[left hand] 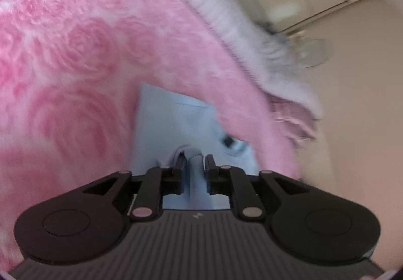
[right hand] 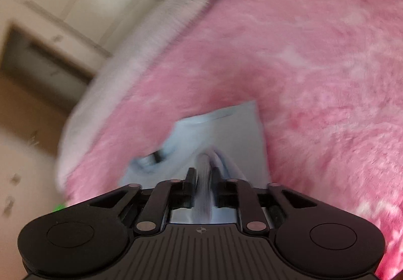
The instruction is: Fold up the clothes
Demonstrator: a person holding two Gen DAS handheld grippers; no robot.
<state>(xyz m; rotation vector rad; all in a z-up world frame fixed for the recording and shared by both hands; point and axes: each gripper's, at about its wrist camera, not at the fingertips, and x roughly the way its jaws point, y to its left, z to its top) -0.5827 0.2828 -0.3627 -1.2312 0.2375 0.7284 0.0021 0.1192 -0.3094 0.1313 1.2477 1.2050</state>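
Both grippers, left [left hand: 193, 162] and right [right hand: 204, 174], pinched my pale blue garment [left hand: 173, 116]; only the right view showed green [right hand: 58, 207] on the floor.

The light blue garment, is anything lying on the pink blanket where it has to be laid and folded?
Nothing visible does. Both the left gripper and the right gripper already pinch the light blue garment, and the pink blanket around it shows bare, though blurred.
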